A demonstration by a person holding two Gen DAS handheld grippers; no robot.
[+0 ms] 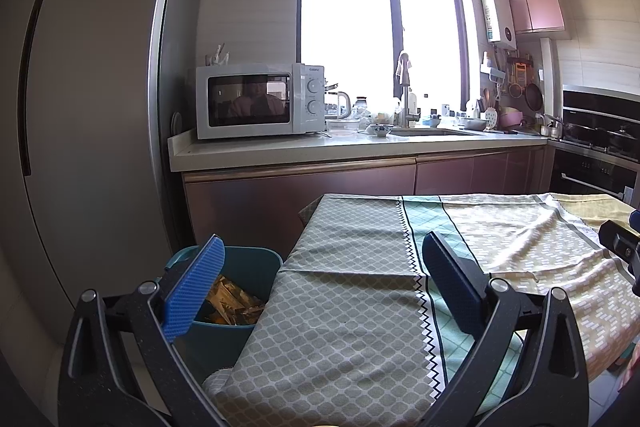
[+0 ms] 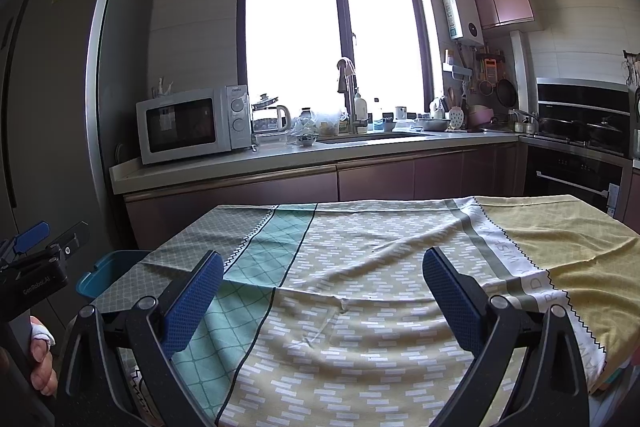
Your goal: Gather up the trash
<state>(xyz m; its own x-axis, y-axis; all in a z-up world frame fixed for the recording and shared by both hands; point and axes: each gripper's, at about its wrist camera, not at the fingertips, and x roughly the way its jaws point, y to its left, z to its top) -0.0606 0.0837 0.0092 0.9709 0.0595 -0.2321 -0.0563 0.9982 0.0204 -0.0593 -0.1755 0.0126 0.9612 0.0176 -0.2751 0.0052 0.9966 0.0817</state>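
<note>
A teal trash bin (image 1: pixel 248 263) stands on the floor at the table's left side, with crumpled brownish wrappers (image 1: pixel 232 301) inside it. In the right wrist view only a corner of the bin (image 2: pixel 106 273) shows past the cloth. My left gripper (image 1: pixel 320 287) hangs open over the table's left edge, its left pad above the bin, nothing between its fingers. My right gripper (image 2: pixel 322 301) is open above the tablecloth (image 2: pixel 360 267), holding nothing. The left gripper's body (image 2: pixel 36 267) appears at the left edge of the right wrist view, with a hand (image 2: pixel 42 359) below it.
The patterned tablecloth (image 1: pixel 360 307) covers the table. A tall grey fridge (image 1: pixel 92 107) stands at the left. Behind is a counter (image 1: pixel 320 147) with a microwave (image 1: pixel 256 103), sink, dishes and window. An oven and stove (image 2: pixel 576 147) are at the right.
</note>
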